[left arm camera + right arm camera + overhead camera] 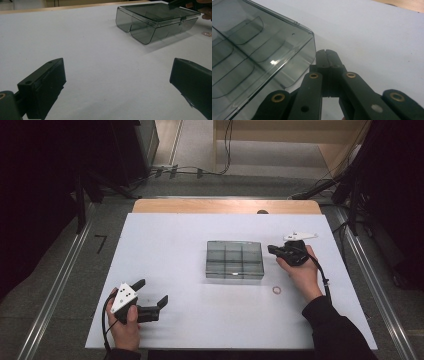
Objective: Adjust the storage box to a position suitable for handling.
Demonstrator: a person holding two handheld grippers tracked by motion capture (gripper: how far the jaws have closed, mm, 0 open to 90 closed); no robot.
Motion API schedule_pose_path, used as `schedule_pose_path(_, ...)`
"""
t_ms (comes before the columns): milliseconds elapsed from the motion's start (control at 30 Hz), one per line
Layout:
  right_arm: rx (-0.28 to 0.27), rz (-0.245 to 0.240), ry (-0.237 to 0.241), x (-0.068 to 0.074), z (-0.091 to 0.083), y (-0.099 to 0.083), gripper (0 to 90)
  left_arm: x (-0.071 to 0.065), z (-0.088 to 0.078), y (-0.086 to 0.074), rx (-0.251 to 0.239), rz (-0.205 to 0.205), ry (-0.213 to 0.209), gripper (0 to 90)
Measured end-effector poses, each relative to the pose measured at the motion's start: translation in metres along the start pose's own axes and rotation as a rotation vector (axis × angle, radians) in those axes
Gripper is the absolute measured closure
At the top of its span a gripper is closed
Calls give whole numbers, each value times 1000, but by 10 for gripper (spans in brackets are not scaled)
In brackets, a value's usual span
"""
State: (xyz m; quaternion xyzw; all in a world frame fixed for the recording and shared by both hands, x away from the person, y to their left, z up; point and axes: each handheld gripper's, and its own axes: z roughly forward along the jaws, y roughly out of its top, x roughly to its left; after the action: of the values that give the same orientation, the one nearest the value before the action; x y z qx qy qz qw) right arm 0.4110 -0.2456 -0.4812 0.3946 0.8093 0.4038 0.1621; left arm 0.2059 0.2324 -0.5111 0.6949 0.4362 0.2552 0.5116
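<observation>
A smoky clear plastic compartment box (pixel 234 259) with its lid down lies in the middle of the white table; it is also seen as the box (pixel 155 20) and the box (pixel 254 52). My right gripper (pixel 271 250) is held at the box's right end, jaws pressed together with nothing between them, the tips (pixel 327 53) just beside the box's corner. Whether they touch the box I cannot tell. My left gripper (pixel 151 291) rests at the front left of the table, jaws wide apart and empty, pointing toward the box. A small pinkish ring (pixel 276 290) lies on the table in front of the box's right end.
The white sheet (pixel 170 245) covers a wooden table whose far edge (pixel 225 206) shows. Cables (pixel 190 170) run over the floor beyond. Metal rails (pixel 60 280) line both sides. A dark sleeve (pixel 340 330) comes in at the lower right.
</observation>
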Motion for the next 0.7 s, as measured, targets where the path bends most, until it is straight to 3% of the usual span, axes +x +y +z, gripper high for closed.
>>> schedule_pose_path(367,-19,3,13,-1,19,-1,881,0,1,0,11,2,0,0)
schedule_pose_path(467,-20,10,17,1,21,-2,881,-3,2,2,21,-1,35,10)
schedule_pose_path(700,-35,-6,46,2,26,-3,882,-8,9,9,39,-30,-5,20)
